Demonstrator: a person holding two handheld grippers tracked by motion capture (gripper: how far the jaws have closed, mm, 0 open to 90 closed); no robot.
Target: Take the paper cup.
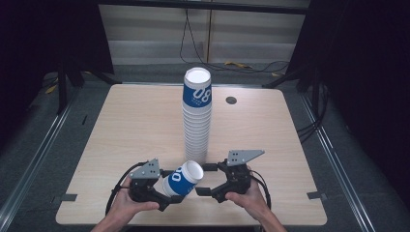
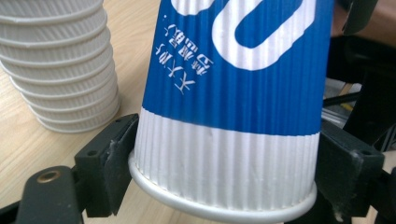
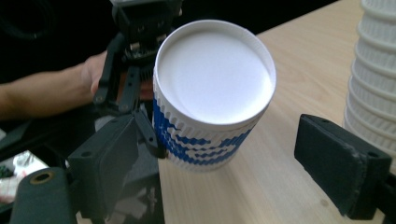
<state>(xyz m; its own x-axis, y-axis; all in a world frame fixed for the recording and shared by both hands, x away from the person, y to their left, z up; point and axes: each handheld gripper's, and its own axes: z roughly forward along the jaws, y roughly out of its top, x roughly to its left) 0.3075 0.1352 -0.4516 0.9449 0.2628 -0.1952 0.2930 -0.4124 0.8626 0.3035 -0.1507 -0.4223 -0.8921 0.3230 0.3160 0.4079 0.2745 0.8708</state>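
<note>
A blue and white ribbed paper cup [image 1: 183,178] lies tilted above the table's near edge. My left gripper [image 1: 169,187] is shut on its lower white band. In the left gripper view the cup [image 2: 233,93] is clamped between both pads [image 2: 116,158]. My right gripper [image 1: 205,179] is open just right of the cup's white round end. In the right gripper view that end [image 3: 212,79] faces the camera, and the wide-apart pads [image 3: 341,163] do not touch it. A tall stack of matching cups [image 1: 197,116] stands mid-table behind both grippers.
The stack [image 2: 60,60] is close on the left in the left gripper view, and the same stack [image 3: 373,70] is at the right edge in the right gripper view. The wooden table [image 1: 121,125] has a small round cable hole [image 1: 231,100] at the back. Dark floor surrounds it.
</note>
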